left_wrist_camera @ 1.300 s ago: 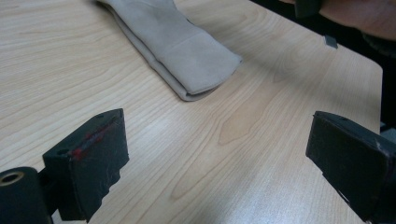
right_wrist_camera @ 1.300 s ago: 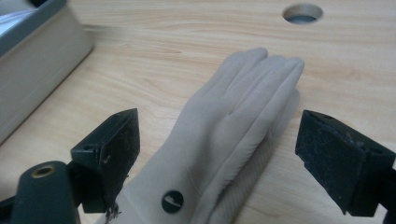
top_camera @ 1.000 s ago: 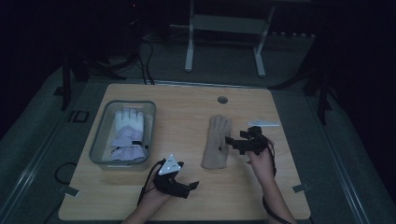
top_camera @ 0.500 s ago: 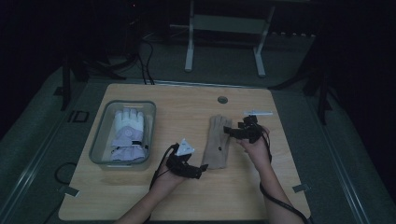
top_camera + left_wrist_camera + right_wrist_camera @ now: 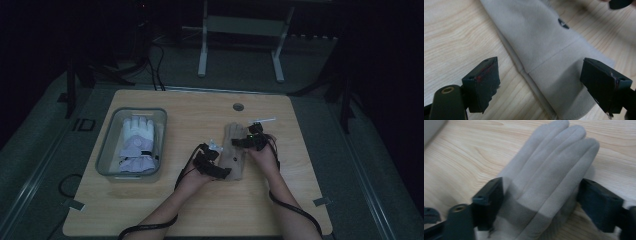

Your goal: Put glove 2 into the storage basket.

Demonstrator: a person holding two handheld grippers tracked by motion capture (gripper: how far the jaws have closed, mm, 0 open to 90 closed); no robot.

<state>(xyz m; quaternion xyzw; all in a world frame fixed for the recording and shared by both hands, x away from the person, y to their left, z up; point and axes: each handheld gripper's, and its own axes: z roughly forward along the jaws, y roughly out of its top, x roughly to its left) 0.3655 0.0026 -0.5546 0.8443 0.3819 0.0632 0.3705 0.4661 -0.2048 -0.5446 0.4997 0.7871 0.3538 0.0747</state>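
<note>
A tan glove lies flat on the wooden table, fingers pointing away from the person. My left gripper is at its cuff end. In the left gripper view the jaws stand open on either side of the cuff, close above it, and the left gripper holds nothing. My right gripper is at the finger end. Seen from the right gripper, the open jaws straddle the glove's fingers without pinching them.
A clear plastic bin at the table's left holds a white glove. A round cable hole sits near the far edge, and a small white item lies just behind the right gripper.
The left gripper has moved from the table's front up and right to the glove's cuff. The right gripper has shifted left over the glove's fingers.
</note>
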